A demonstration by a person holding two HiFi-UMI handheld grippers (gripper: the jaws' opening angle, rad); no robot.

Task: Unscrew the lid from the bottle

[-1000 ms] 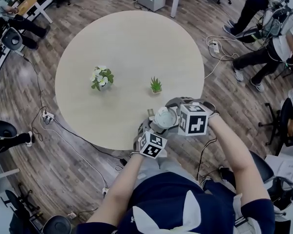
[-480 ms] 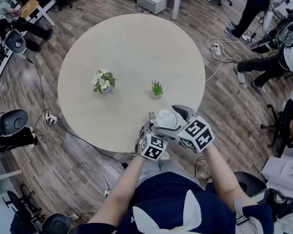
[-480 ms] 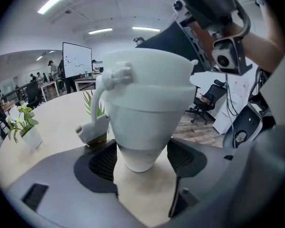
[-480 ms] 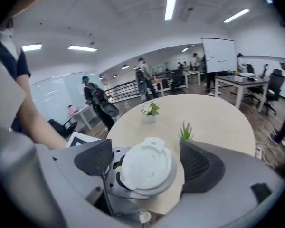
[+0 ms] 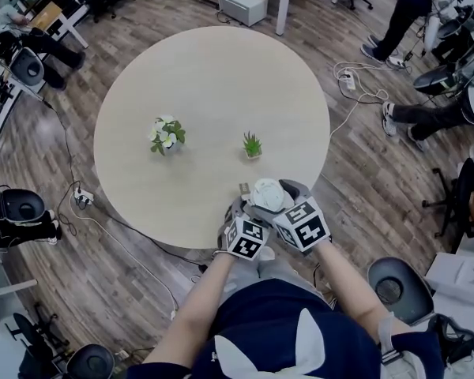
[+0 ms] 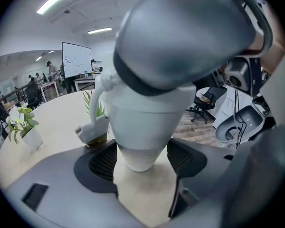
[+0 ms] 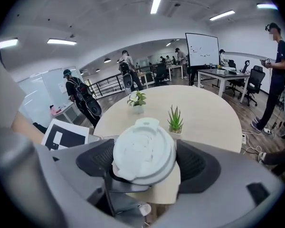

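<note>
A white bottle (image 6: 142, 127) stands near the round table's front edge, its white lid (image 5: 267, 194) facing up. My left gripper (image 5: 251, 210) is shut on the bottle's tapered lower body, and both dark pads (image 6: 104, 163) lie against its sides. My right gripper (image 7: 145, 163) reaches over from the right. Its jaws have just been closing and now sit against the rim of the lid (image 7: 143, 151). In the left gripper view the right gripper's grey body (image 6: 180, 37) hides the bottle's top.
The pale round table (image 5: 213, 77) carries a white-flowered pot (image 5: 166, 131) and a small green plant (image 5: 253, 143) beyond the bottle. A small object (image 5: 243, 186) lies just left of the bottle. Chairs, cables and seated people ring the table on the wooden floor.
My right gripper rolled, and its marker cube swung from the bottle's right side down toward the person's body. Its jaws are back round the lid. The left gripper and bottle stayed put.
</note>
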